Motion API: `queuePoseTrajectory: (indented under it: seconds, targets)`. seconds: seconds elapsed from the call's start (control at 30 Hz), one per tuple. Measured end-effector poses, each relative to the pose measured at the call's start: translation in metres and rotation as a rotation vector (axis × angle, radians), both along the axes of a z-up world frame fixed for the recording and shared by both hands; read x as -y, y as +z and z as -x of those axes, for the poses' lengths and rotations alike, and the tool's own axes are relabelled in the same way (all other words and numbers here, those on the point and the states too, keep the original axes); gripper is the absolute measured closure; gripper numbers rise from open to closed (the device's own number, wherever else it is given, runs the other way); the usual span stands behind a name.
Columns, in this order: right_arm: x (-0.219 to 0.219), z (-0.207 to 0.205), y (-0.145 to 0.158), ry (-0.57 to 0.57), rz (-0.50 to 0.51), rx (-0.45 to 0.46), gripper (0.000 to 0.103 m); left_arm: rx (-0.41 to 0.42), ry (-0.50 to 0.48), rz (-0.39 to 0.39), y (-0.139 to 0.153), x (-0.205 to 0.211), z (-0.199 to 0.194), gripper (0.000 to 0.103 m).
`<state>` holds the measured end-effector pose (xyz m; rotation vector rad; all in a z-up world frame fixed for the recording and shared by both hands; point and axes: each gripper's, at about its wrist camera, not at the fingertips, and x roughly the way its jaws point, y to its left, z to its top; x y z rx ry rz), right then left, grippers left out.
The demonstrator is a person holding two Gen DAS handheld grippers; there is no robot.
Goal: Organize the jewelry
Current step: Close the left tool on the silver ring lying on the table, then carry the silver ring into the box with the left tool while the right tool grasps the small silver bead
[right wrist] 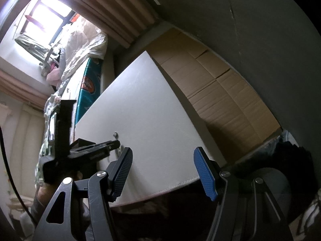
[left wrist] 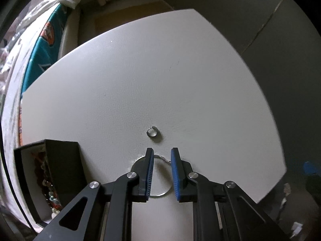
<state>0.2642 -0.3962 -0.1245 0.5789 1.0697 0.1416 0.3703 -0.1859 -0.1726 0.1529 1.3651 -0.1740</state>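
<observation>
My left gripper (left wrist: pixel 162 157) points almost straight down over the bangle (left wrist: pixel 160 177), a thin wire hoop lying flat on the white table (left wrist: pixel 180 70). The jaws are narrowed, yet I see a gap between the pads; whether they pinch the far rim I cannot tell. The small ring (left wrist: pixel 152 132) lies just beyond the tips, apart from the bangle. The black box (left wrist: pixel 50 170), already holding beads, sits at the left table edge, so it is a short carry there over bare surface. My right gripper (right wrist: pixel 162 160) hangs open and empty near the front edge, out of the way.
</observation>
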Motion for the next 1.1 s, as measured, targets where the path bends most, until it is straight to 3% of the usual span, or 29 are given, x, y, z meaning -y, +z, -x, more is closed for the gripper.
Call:
queuePoseTrajectory:
  seconds: [0.23,0.6,0.83,0.9,0.97,1.1]
  targets:
    - [0.000,0.000,-0.003,0.001,-0.011,0.000,0.039,-0.022,-0.039,-0.052,-0.001,0.002,0.013,0.085]
    - [-0.006,0.005,0.000,0.026,-0.011,0.002,0.039,-0.048,0.009,0.031,-0.003,-0.015,0.008,0.085]
    - [-0.007,0.005,0.002,0.021,-0.006,0.001,0.039,-0.011,0.016,0.032,-0.006,-0.016,0.004,0.085]
    - [-0.010,0.005,0.001,0.024,-0.007,0.000,0.039,-0.003,0.005,0.023,-0.006,-0.014,0.007,0.088]
    - [-0.013,0.004,0.001,0.033,-0.010,0.000,0.039,0.003,0.000,0.019,-0.005,-0.015,0.009,0.098]
    - [-0.019,0.003,-0.001,0.051,-0.011,0.001,0.039,0.033,0.012,0.072,-0.002,-0.027,0.010,0.102]
